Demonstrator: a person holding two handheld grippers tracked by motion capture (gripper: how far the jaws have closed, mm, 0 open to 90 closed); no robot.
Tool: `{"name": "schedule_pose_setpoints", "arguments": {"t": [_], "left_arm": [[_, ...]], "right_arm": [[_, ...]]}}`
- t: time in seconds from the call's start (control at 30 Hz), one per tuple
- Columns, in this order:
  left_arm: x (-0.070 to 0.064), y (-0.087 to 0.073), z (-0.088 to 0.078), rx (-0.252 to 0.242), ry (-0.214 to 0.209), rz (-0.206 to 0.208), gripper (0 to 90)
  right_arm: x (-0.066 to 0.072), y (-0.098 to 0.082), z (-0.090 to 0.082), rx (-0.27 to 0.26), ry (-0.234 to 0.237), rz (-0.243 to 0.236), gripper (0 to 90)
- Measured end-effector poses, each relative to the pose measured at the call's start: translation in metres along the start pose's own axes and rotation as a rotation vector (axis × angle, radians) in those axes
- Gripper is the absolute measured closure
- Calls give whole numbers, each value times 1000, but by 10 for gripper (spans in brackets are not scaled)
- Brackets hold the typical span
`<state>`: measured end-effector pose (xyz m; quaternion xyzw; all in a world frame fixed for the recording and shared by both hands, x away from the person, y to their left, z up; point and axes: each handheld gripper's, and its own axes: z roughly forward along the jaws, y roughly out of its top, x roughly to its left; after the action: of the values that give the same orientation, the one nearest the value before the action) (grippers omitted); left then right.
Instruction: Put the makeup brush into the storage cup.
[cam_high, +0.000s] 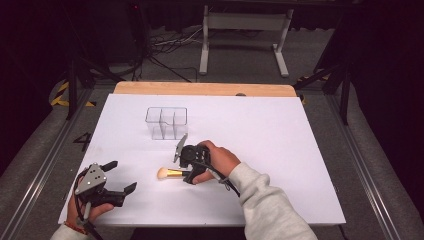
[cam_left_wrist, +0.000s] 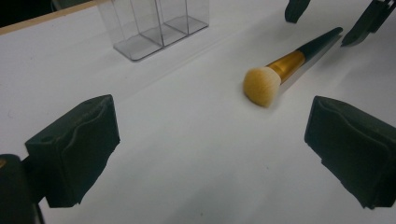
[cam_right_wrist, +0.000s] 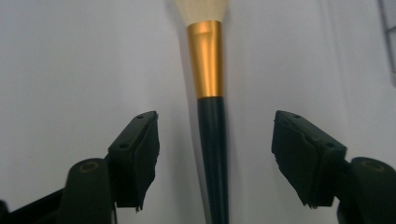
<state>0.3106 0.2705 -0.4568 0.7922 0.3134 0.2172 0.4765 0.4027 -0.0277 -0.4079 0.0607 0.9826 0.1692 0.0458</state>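
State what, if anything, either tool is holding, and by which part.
Nothing is held. The right tool straddles the dark handle of the makeup brush with gaps on both sides; the left tool is open over bare table.

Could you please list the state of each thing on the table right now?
Brush: lying flat on the table, handle between the right gripper's jaws, not yet clamped.
Organizer: upright, empty.
Right gripper: open, astride the brush handle.
Left gripper: open, holding nothing.

Black tool (cam_high: 186, 162), light grey sleeve (cam_high: 267, 200)
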Motion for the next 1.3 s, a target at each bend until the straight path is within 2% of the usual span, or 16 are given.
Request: {"name": "schedule_pose_setpoints", "arguments": {"t": [0.1, 0.27, 0.33, 0.47, 0.53, 0.67, 0.77, 0.9, 0.97, 1.1, 1.17, 1.3], "left_arm": [[2, -1, 0, 1, -10, -12, 36], [2, -2, 1, -1, -18, -16, 37], [2, -1, 1, -7, -33, -15, 37], [2, -1, 1, -18, -45, -22, 37], [3, -2, 1, -11, -41, -25, 37], [3, -2, 1, -11, -43, -26, 37], [2, -2, 1, -9, -43, -26, 37], [2, -2, 1, -6, -42, -27, 37], [2, -2, 1, -6, -39, -29, 37], [3, -2, 1, -9, -35, -33, 37], [3, -2, 1, -10, -35, -36, 37], [3, -2, 0, -13, -30, -35, 37]], "right_arm": [[-1, 9, 11, 57, 15, -23, 407], [-2, 19, 25, 108, 16, -29, 508], [-5, 21, 28, 104, 20, -34, 532], [-8, 22, 29, 88, 48, -5, 611], [-7, 22, 28, 86, 50, -13, 704], [-3, 22, 28, 82, 32, -34, 735], [0, 19, 26, 72, 19, -22, 736], [1, 11, 24, 31, 9, -15, 739], [1, 4, 20, -12, -1, -1, 739], [-2, -11, 6, -126, -32, 41, 741], [-5, -23, -6, -222, -54, 70, 742], [-6, -37, -21, -334, -91, 115, 742]]}}
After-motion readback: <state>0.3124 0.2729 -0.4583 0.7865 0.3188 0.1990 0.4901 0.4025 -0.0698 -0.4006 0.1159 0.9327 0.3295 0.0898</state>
